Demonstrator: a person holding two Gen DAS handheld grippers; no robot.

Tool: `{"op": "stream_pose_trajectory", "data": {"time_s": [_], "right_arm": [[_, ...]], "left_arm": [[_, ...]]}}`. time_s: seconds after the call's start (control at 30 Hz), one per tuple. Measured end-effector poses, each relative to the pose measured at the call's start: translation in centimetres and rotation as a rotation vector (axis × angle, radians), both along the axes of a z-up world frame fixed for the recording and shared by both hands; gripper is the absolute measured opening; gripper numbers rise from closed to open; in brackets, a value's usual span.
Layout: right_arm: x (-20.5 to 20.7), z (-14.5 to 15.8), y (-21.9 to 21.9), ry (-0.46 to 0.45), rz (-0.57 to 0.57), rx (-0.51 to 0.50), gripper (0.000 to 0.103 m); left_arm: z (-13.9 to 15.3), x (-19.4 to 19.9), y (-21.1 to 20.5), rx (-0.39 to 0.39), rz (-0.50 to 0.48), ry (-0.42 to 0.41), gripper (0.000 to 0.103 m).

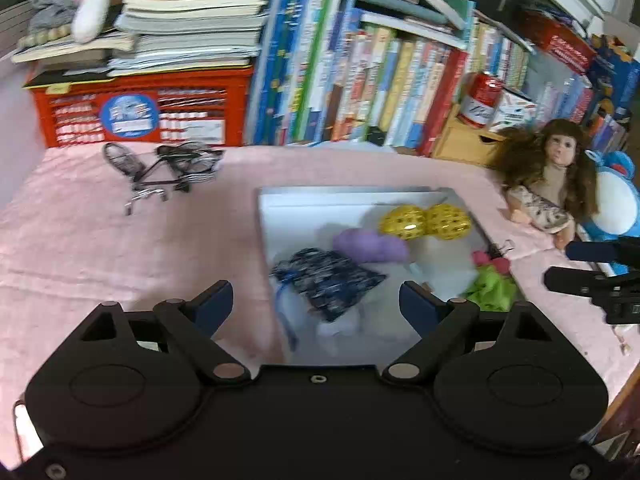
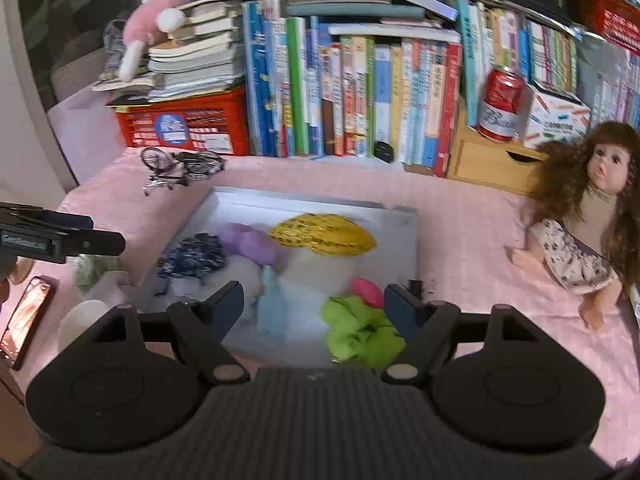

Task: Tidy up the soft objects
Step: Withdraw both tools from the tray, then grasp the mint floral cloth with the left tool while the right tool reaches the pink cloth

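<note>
A shallow white tray point(image 1: 280, 216) point(image 2: 396, 232) sits on the pink cloth. It holds a dark blue patterned pouch point(image 1: 328, 276) point(image 2: 192, 256), a purple soft lump point(image 1: 370, 246) point(image 2: 248, 240), two yellow perforated balls point(image 1: 424, 221) point(image 2: 324, 235), a green cloth point(image 1: 492, 290) point(image 2: 360, 332) and a pink piece point(image 1: 490, 261) point(image 2: 368, 292). My left gripper point(image 1: 316, 304) is open and empty above the tray's near left part. My right gripper point(image 2: 314, 306) is open and empty over the tray's near edge, beside the green cloth.
A long-haired doll point(image 1: 548, 184) point(image 2: 588, 216) and a blue plush point(image 1: 616, 200) lie at the right. A model bicycle point(image 1: 168, 168) point(image 2: 180, 166), a red crate point(image 1: 140, 114), book rows point(image 2: 352, 92), a red can point(image 2: 502, 104) and a pink plush point(image 2: 152, 26) stand behind. A phone point(image 2: 26, 320) lies at the left.
</note>
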State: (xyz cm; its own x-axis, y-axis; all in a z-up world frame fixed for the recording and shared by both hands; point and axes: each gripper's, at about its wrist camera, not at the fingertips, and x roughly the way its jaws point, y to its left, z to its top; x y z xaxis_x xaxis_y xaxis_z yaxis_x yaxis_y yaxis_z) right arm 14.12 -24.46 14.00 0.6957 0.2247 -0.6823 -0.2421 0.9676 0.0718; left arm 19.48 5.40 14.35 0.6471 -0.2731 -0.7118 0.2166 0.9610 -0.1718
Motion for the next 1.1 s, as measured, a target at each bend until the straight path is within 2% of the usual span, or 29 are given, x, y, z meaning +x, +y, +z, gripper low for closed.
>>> {"op": "stream_pose_trajectory", "data": {"time_s": [0.27, 0.33, 0.5, 0.67, 0.83, 0.93, 1.0, 1.03, 1.1], "right_arm": [[-0.1, 0.3, 3.5, 0.054, 0.067, 0.086, 0.085], [0.1, 0.1, 4.4, 0.086, 0.081, 0.114, 0.080], [0.7, -0.6, 7.6, 0.138, 0.118, 0.110, 0.065], [1.2, -0.9, 11.1, 0.152, 0.168, 0.091, 0.061], [2.1, -1.4, 13.7, 0.171, 0.184, 0.070, 0.058], [2.6, -1.8, 14.4, 0.184, 0.181, 0.066, 0.058], [2.9, -2.0, 14.8, 0.191, 0.178, 0.059, 0.057], [3.0, -2.1, 15.0, 0.195, 0.176, 0.057, 0.056], [3.4, -2.2, 15.4, 0.202, 0.176, 0.056, 0.052]], "left_arm": [[-1.6, -0.5, 5.1, 0.046, 0.101, 0.032, 0.089], [-2.0, -0.4, 6.3, 0.051, 0.127, 0.039, 0.088], [-3.2, -0.2, 9.4, 0.012, 0.169, 0.074, 0.078], [-4.5, -0.3, 10.9, -0.011, 0.168, 0.106, 0.069], [-5.9, 0.1, 11.9, -0.090, 0.155, 0.131, 0.069], [-7.0, 0.5, 12.2, -0.102, 0.169, 0.151, 0.073], [-7.7, 0.8, 12.3, -0.104, 0.175, 0.163, 0.072], [-8.1, 0.9, 12.4, -0.108, 0.178, 0.167, 0.070], [-8.7, 0.9, 12.7, -0.132, 0.194, 0.163, 0.051]]}}
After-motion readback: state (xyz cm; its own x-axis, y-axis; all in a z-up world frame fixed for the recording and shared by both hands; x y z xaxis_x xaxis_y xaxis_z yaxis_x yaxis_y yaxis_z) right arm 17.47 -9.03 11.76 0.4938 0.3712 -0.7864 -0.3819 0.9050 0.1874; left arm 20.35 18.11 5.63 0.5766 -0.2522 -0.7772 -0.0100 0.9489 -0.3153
